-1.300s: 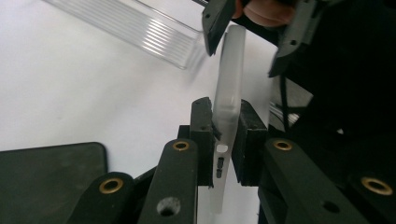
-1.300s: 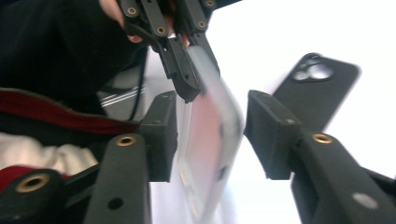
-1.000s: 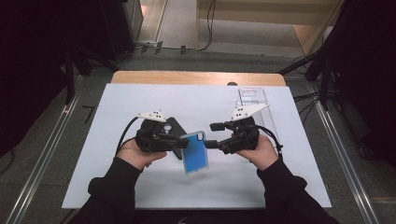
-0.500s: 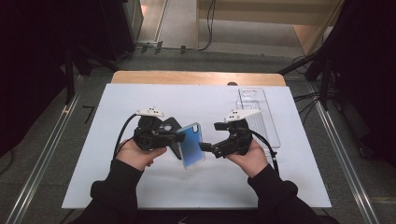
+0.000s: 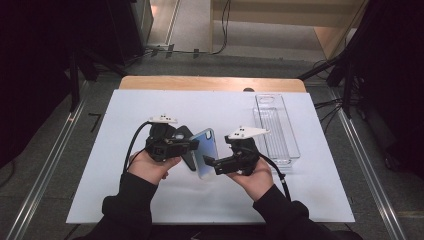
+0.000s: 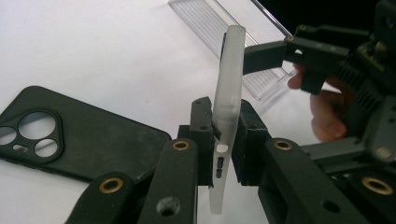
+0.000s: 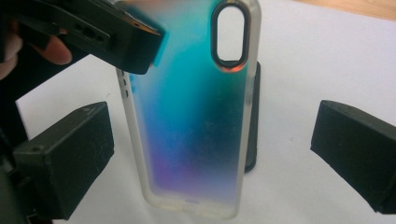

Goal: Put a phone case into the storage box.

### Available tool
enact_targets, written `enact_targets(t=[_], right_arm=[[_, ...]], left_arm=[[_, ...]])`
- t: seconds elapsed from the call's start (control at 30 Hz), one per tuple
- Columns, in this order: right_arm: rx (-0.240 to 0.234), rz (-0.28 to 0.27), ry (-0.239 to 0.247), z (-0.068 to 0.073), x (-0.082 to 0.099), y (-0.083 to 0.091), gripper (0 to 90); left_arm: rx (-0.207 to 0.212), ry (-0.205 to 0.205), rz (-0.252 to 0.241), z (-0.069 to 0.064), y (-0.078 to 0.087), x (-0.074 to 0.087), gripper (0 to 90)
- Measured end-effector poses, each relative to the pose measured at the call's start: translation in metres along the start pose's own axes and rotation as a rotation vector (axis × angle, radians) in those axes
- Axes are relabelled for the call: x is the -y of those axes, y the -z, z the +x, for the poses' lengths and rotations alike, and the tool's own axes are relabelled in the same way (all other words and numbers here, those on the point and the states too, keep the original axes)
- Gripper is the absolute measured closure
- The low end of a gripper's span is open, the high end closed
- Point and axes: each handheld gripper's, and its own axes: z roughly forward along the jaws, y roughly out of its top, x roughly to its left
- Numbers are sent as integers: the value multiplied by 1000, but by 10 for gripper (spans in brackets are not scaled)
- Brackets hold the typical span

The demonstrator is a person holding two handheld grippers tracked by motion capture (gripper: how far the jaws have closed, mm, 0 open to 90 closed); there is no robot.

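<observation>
Iridescent phone case (image 5: 205,152) is held off the table, near centre, clamped edge-on by the left gripper (image 6: 223,140), pads pressing both faces. Right gripper (image 5: 212,162) sits at the case's 3 o'clock in the high view, jaws having just opened wide; in the right gripper view the case (image 7: 191,107) stands between the pads, touching neither. Black phone case (image 5: 184,145) lies flat on the white table (image 5: 125,200), just behind. Clear tray (image 5: 276,127) at 2 o'clock, well apart.
</observation>
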Motion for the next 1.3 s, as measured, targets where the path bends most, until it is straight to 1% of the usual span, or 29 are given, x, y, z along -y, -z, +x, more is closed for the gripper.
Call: enact_targets(t=[0.1,0.27,0.33,0.4,0.63,0.67,0.73,0.77,0.8,0.83,1.0,1.03,1.07,1.13,1.17,1.2,1.23,1.3], right_arm=[[13,-17,-18,4,2,-4,0],[26,-19,-16,8,3,-8,0],[33,-15,-17,9,3,-9,0],[38,-14,-17,10,3,-11,0],[53,-19,-17,13,3,-15,0],[53,-18,-18,13,3,-16,0],[53,-16,-21,13,3,-18,0],[52,-15,-19,13,3,-18,9],[50,-15,-14,13,3,-18,114],[49,-20,-8,13,3,-17,145],[50,-21,3,13,2,-16,160],[48,-21,2,13,2,-16,162],[44,-19,0,13,2,-15,162],[39,-13,-3,11,1,-15,162],[39,-13,-3,11,1,-15,162],[43,-12,-2,10,1,-14,163],[44,-13,-5,9,1,-14,162],[47,-12,-7,5,1,-13,162]], left_arm=[[-1,6,2,-2,-2,0,806],[-2,11,2,-5,-4,0,806],[-3,13,-18,-7,-4,1,806],[-4,11,-25,-9,-5,1,806],[16,8,-21,-16,-9,2,806],[21,8,-29,-17,-9,3,805],[24,5,-29,-19,-9,3,805],[26,4,-31,-20,-10,3,805],[25,1,-32,-21,-10,3,805],[24,-1,-32,-22,-9,3,805],[36,-1,-30,-20,-9,2,803],[40,-2,-40,-20,-8,2,799],[50,-3,-56,-20,-7,2,764],[52,-11,-83,-20,-3,1,653],[53,-10,-92,-20,-1,1,653],[58,-8,-99,-19,1,0,592],[64,-3,-95,-17,2,0,592],[69,6,-96,-15,5,0,544]])
